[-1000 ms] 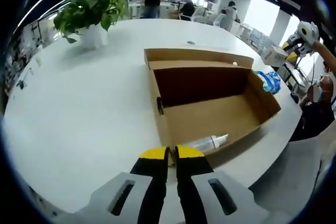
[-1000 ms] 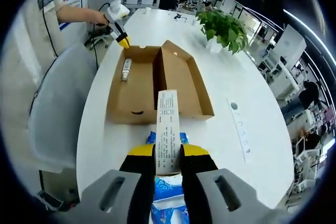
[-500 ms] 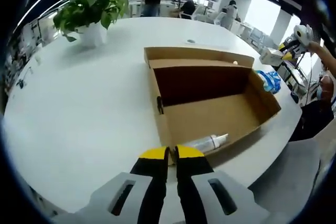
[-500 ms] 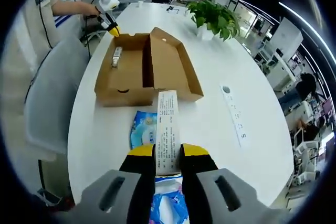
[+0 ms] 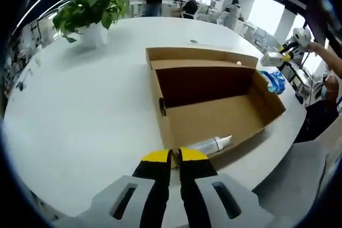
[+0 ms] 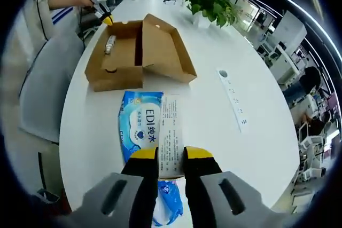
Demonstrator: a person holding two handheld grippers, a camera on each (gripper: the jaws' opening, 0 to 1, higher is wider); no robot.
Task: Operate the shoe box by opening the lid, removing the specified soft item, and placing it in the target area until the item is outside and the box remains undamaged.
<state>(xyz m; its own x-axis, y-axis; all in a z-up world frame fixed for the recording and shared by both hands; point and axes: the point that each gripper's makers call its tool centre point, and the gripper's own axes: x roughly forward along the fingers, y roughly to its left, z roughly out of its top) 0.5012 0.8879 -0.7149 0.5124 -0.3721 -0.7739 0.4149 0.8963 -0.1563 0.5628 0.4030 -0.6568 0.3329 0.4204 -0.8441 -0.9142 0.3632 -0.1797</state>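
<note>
Shoe box (image 6: pixel 133 52): open on white table (image 6: pixel 214 116), lid folded back, a bottle (image 5: pixel 211 144) lying inside. Wet-wipes pack (image 6: pixel 140 132): on the table, outside the box, nearby. Right gripper (image 6: pixel 171 156): clamped on a white printed label strip (image 6: pixel 171 132). Left gripper (image 5: pixel 175 156): jaws together, empty, at the box's near wall. Potted plant (image 5: pixel 93 12): well apart.

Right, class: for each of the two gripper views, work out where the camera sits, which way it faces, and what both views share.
Left gripper view: rides the left gripper, jaws closed at the near wall of the open shoe box, facing across it; the right gripper shows far off.
Right gripper view: rides the right gripper, held above the table, gripping a white strip over the blue wipes pack; a person's forearm shows.
Shared: box, bottle, potted plant.
</note>
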